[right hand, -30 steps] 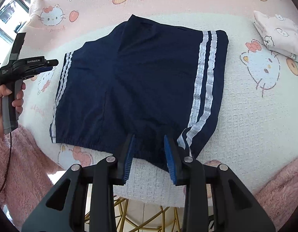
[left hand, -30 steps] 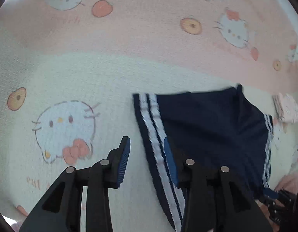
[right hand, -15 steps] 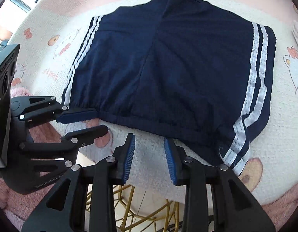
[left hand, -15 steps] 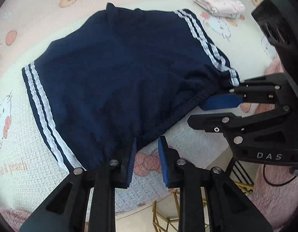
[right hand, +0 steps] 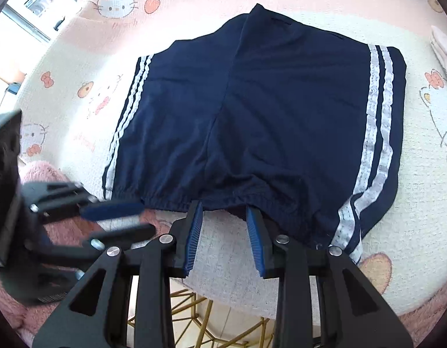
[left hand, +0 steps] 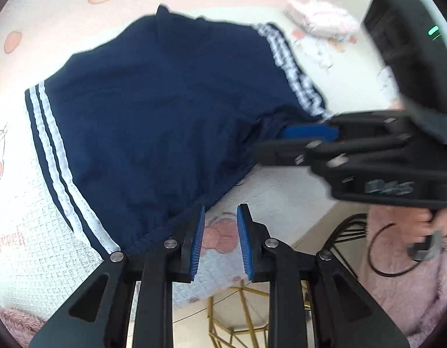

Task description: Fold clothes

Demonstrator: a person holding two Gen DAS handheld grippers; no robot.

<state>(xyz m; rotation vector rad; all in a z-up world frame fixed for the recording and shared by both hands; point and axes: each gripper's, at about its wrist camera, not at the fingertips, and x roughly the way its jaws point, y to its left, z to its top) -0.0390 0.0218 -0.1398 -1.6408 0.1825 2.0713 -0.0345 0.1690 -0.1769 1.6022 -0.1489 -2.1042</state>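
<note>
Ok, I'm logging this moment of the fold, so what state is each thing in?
navy shorts: spread flat on the blanket, unfolded, waistband at the near edge.
left gripper: open, at the waistband edge, gripping nothing.
right gripper: open, fingertips at the waistband.
pink folded garment: folded, lying beyond the shorts.
Hello Kitty blanket: spread under the shorts.

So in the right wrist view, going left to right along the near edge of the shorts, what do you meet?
Left gripper → left stripes → right gripper → right stripes → folded pink clothes.
</note>
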